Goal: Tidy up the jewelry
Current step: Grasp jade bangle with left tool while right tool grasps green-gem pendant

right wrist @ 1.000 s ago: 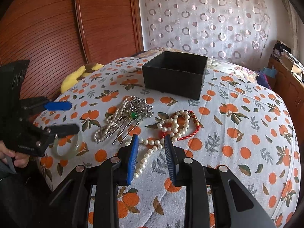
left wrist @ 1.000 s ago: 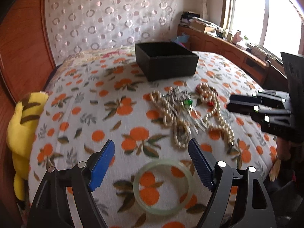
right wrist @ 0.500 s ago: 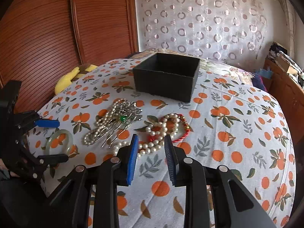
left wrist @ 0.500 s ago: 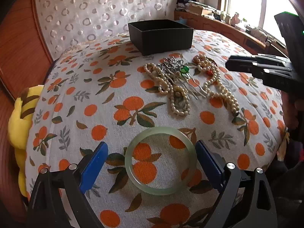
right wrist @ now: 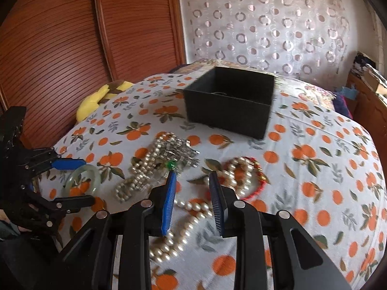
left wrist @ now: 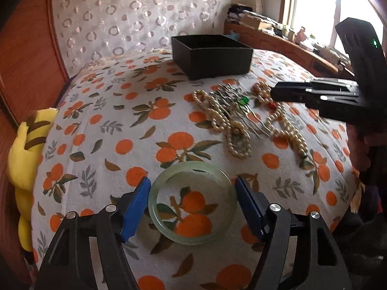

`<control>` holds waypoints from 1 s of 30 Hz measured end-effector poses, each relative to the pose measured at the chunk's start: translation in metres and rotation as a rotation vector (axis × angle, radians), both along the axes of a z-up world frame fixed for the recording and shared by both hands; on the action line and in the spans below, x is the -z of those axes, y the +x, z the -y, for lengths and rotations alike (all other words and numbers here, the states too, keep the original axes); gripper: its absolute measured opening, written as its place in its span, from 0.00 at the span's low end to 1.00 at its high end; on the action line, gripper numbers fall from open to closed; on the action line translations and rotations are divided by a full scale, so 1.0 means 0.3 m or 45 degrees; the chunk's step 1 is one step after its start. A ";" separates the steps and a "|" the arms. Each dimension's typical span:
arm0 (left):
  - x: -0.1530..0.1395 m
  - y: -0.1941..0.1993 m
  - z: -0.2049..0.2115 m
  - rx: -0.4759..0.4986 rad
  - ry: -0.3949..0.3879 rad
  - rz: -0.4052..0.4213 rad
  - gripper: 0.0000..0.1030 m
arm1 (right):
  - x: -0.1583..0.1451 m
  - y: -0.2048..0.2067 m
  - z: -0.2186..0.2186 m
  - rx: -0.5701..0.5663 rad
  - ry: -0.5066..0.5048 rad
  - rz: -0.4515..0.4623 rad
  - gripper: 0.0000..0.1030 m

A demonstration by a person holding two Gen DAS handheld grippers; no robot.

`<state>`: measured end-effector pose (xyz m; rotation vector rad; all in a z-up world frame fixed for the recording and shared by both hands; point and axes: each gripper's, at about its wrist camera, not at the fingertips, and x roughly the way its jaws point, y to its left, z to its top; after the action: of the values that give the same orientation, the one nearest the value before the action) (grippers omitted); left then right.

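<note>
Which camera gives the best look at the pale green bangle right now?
The left wrist view. The green bangle lies flat on the orange-print bedspread, whole and large between the open left gripper's fingers. In the right wrist view it is small at the left edge, partly covered by that gripper.
</note>
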<state>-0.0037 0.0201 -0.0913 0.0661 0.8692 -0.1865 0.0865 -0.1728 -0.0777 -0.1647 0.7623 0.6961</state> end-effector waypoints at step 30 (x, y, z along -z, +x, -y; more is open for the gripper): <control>-0.082 0.065 -0.003 -0.031 -0.021 0.111 0.67 | -0.093 0.002 -0.026 -0.111 0.025 0.031 0.11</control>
<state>0.0159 0.0211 -0.0668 0.0474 0.7808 -0.1665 0.0870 -0.1649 -0.0498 -0.1892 0.7281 0.7827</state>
